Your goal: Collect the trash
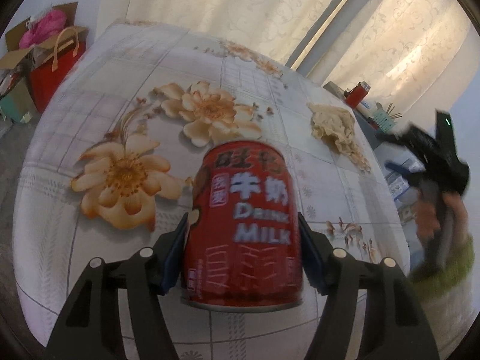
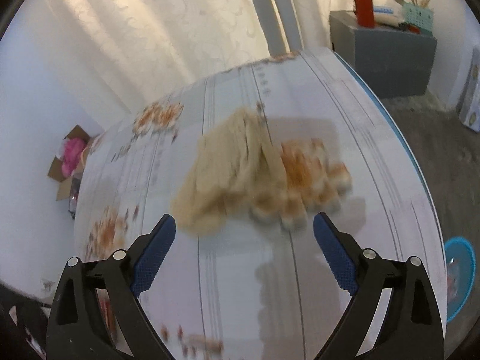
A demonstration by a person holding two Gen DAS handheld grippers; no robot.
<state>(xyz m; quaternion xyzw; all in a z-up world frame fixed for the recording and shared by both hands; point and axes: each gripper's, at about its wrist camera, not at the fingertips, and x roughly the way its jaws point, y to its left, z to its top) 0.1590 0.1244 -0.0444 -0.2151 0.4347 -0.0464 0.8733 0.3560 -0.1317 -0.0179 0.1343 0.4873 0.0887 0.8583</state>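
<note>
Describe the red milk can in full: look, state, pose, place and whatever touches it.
The red milk can is a short, round tin that looks like metal, with a silvery bottom rim. Its label carries white Chinese characters and the words "Drink Milk". It looks undented; its top is hidden. It stands upright, tipped slightly, between the fingers of the left gripper, whose blue pads press its two sides. Behind it lies the flowered tablecloth; whether its base rests on it is unclear.

Red milk can [image 1: 243,225] upright, tilted slightly; crumpled beige tissue [image 1: 333,126] lying on the tablecloth.

Backlit cream curtains [image 1: 240,6], floral tablecloth [image 1: 126,174]
</note>
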